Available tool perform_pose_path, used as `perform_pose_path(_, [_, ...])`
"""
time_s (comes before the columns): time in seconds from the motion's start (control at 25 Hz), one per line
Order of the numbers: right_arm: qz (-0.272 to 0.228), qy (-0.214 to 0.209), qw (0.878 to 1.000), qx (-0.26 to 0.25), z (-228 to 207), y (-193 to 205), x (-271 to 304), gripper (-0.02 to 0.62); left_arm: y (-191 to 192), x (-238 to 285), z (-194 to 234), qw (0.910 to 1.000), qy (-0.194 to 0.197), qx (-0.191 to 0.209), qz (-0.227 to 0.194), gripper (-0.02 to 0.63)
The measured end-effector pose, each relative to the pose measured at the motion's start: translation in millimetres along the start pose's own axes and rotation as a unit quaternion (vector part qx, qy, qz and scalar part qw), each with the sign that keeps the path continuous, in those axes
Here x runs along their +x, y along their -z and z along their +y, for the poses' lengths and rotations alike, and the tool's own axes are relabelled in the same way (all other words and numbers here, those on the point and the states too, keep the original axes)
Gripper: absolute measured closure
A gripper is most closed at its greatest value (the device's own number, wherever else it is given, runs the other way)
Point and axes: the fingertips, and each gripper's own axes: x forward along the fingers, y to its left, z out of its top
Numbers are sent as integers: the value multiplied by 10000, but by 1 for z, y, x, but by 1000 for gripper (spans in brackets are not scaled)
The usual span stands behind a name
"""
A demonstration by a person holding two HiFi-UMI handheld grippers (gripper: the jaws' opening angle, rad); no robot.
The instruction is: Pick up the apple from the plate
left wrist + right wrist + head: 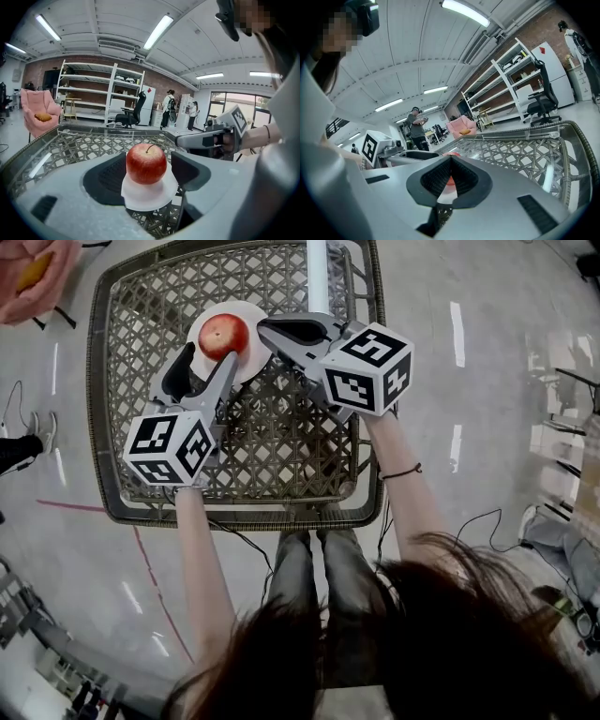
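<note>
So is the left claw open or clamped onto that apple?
Open. The left claw has its pads standing apart, and neither presses the apple, which sits upright between them on the white plate.

The apple (224,336) is red with a paler yellowish patch, whole and glossy; it stands upright, its thin stem pointing up; it rests on the middle of the plate (253,315), small, round, white and lying flat; both sit at upper centre-left of the head view.
</note>
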Motion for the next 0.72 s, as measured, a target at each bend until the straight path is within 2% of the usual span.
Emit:
perform_pose_path(0.32, [2,24,10000,62,-6,5,0,586,2,13,0,9998,107,169,-10,236])
perform_pose_path(0.72, [53,59,9999,146,-13,11,-3,586,1,27,-2,9991,203,380,10,224])
